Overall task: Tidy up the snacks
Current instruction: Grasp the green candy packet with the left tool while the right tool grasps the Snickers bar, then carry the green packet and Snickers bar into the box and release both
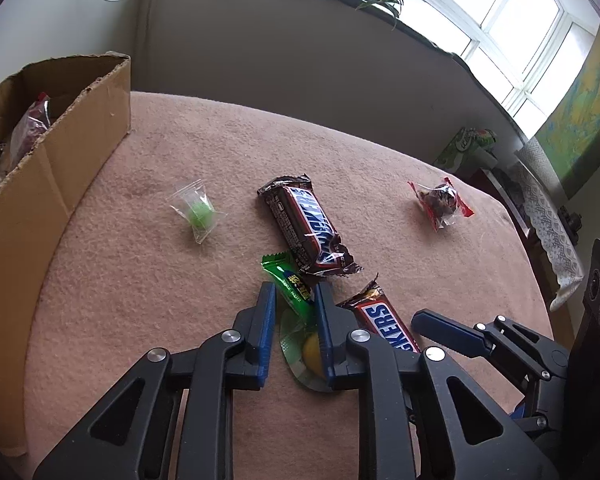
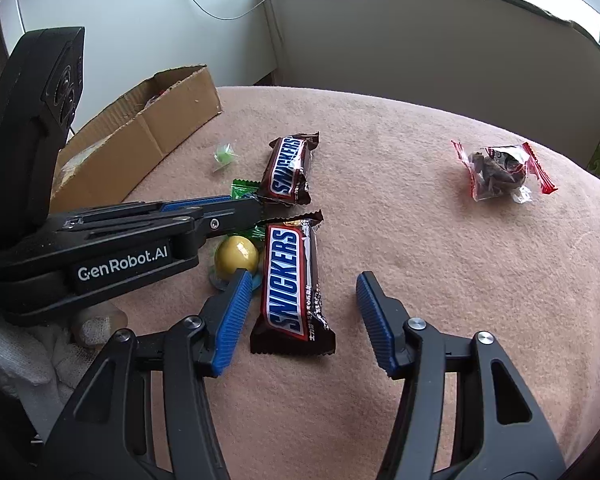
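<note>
Beside left gripper (image 1: 295,292), Snickers bar (image 1: 388,326); cardboard box (image 1: 56,168) far left

Both wrist views look steeply down, close, sharing the near Snickers bar (image 1: 388,326)

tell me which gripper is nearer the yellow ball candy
Left. The left gripper straddles the yellow ball candy; the right gripper sits beside it, around the near snickers bar.
</note>
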The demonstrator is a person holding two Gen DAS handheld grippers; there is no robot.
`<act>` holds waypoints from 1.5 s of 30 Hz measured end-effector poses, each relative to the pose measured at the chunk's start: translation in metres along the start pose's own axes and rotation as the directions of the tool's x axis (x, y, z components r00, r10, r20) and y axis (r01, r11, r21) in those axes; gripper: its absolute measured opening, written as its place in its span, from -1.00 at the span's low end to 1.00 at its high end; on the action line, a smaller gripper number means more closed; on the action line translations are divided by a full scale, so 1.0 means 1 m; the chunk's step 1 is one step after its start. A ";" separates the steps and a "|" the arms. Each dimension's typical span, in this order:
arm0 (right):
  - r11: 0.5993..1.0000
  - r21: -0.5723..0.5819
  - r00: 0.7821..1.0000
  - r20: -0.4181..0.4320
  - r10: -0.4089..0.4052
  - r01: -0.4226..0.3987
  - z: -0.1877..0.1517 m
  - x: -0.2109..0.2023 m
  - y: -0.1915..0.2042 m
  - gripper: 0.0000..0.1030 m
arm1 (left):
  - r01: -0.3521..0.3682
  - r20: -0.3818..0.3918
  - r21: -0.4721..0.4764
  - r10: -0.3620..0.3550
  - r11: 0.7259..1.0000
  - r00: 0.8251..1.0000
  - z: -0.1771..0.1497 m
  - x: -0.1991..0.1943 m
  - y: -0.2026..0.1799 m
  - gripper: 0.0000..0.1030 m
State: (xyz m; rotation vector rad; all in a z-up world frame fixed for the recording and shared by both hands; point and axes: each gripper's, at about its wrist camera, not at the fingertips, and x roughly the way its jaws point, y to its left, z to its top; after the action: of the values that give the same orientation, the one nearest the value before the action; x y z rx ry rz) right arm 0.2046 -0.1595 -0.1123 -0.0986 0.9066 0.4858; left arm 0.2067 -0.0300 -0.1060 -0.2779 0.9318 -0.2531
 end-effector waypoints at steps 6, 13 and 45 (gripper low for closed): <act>1.000 -0.010 1.000 -0.009 -0.012 0.012 0.004 0.007 0.000 -0.03 | -0.002 -0.005 0.005 0.002 1.000 1.000 0.007 0.006 0.001 -0.68; 1.000 0.019 1.000 -0.004 -0.003 0.003 0.006 0.009 -0.005 -0.42 | -0.028 0.014 0.035 0.028 0.999 1.000 0.010 0.008 -0.005 -0.80; 0.998 0.068 0.989 0.149 -0.006 -0.004 0.019 -0.062 -0.011 -0.42 | -0.025 0.199 -0.018 0.028 1.000 0.980 0.010 -0.079 0.008 -0.91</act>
State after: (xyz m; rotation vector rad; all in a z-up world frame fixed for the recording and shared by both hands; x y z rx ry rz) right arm 0.1913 -0.1862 -0.0539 -0.0001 0.7754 0.4543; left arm 0.1701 0.0047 -0.0440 -0.2987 0.7389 -0.1898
